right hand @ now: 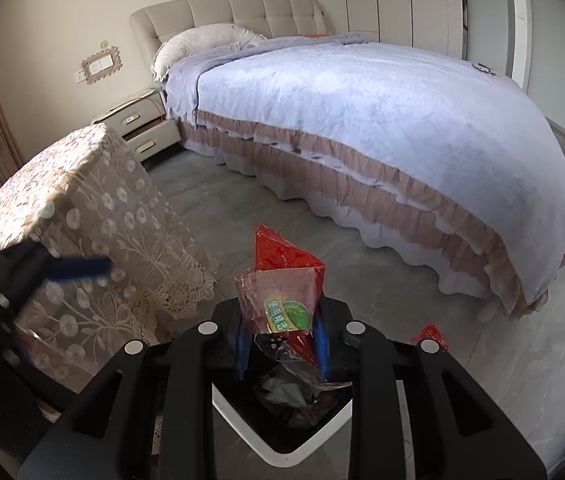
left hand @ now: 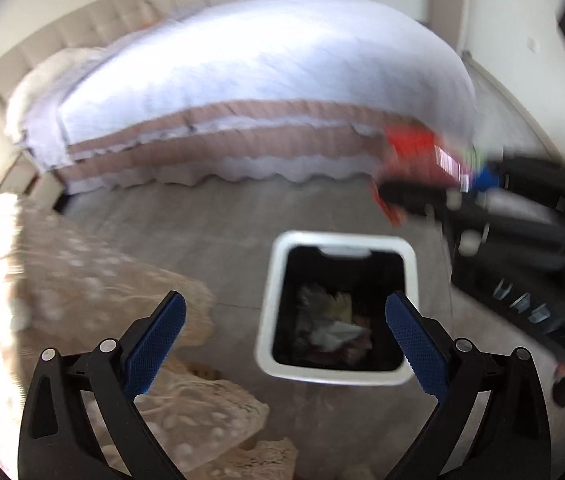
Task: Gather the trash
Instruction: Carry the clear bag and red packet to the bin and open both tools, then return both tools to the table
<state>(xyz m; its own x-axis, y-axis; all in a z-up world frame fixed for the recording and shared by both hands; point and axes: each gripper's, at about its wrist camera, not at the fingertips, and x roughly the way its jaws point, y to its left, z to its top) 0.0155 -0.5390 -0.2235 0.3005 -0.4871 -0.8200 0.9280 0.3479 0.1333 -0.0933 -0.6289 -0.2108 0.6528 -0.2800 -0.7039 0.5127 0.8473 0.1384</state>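
left wrist view: the left gripper (left hand: 284,322) has its blue-padded fingers (left hand: 154,344) spread wide with nothing between them. the white-rimmed trash bin (left hand: 268,308) stands on the grey floor (left hand: 202,232) straight ahead, seen through the gap between the fingers, with crumpled scraps (left hand: 334,330) lying in its dark inside. a lace-covered stand (left hand: 82,280) is just left of the left finger. beyond the bin is the bed (left hand: 262,64). up to the right, blurred, the right gripper (left hand: 414,200) carries a red wrapper (left hand: 410,144).

right wrist view: the right gripper (right hand: 281,350) is nearly closed, its pads pinching the red wrapper (right hand: 282,264), which sticks up ahead of the fingers. the bin (right hand: 282,446) is directly beneath the fingertips. the left gripper (right hand: 74,268), blurred, is off to the left before the lace stand (right hand: 94,200).
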